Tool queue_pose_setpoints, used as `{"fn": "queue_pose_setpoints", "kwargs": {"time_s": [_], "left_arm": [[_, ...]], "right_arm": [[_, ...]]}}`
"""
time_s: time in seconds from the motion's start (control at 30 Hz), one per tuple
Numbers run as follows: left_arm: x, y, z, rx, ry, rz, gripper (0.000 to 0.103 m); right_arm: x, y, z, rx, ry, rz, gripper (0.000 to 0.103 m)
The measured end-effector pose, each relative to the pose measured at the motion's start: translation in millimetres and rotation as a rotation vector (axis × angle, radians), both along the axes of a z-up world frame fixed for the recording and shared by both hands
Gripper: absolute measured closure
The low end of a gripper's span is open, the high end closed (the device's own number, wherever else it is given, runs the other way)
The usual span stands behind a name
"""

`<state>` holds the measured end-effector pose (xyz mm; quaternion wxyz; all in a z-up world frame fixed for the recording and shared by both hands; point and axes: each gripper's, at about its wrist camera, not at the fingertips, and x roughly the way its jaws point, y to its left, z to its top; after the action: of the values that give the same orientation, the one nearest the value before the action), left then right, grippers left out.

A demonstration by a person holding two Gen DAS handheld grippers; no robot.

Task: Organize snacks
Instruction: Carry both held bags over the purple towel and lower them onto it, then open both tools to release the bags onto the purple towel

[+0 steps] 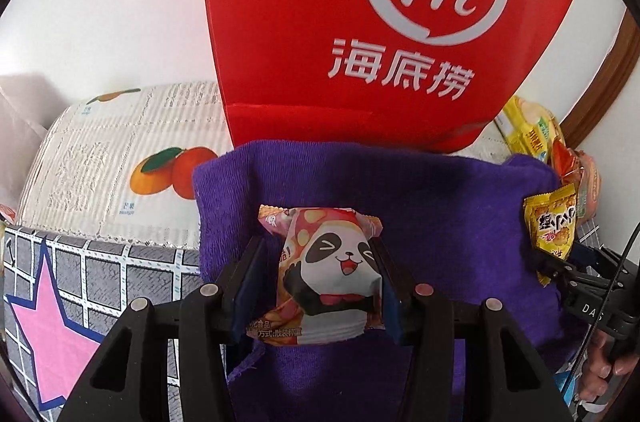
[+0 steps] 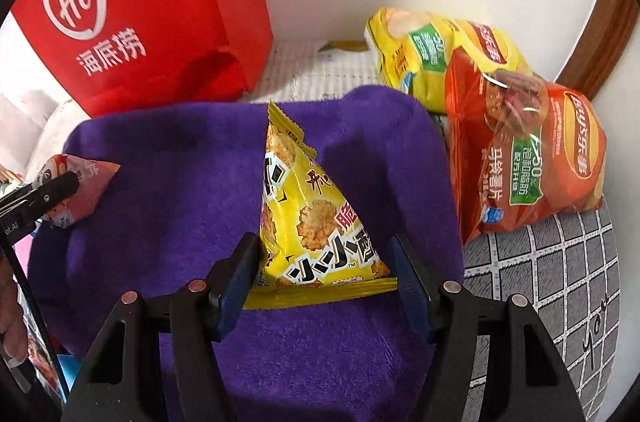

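Note:
My left gripper (image 1: 320,262) is shut on a small panda snack packet (image 1: 328,274), held just above a purple towel (image 1: 440,214). My right gripper (image 2: 324,254) is shut on a yellow triangular snack packet (image 2: 316,218), also over the purple towel (image 2: 180,190). In the left wrist view, the yellow packet (image 1: 552,222) and the right gripper show at the right edge. In the right wrist view, the panda packet (image 2: 80,186) shows at the left edge, pinched in the left gripper's fingers (image 2: 44,196).
A red paper bag (image 1: 360,22) with a white logo stands behind the towel against a white wall. A yellow crisp bag (image 2: 436,54) and an orange crisp bag (image 2: 532,150) lie at the right. A fruit-print cloth (image 1: 120,158) and a grey grid cloth (image 2: 552,286) cover the surface.

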<state>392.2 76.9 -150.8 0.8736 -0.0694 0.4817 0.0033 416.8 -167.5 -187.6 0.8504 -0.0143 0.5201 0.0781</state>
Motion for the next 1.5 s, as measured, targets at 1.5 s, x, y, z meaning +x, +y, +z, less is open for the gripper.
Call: {"fn": "queue_pose_setpoints", "kwargs": {"time_s": [1.5], "left_arm": [[-91,7,103,-0.018,-0.152,-0.064,0.03]], "right_arm": [[-115,3,96,0.025,-0.196,0.016,0.02]]}}
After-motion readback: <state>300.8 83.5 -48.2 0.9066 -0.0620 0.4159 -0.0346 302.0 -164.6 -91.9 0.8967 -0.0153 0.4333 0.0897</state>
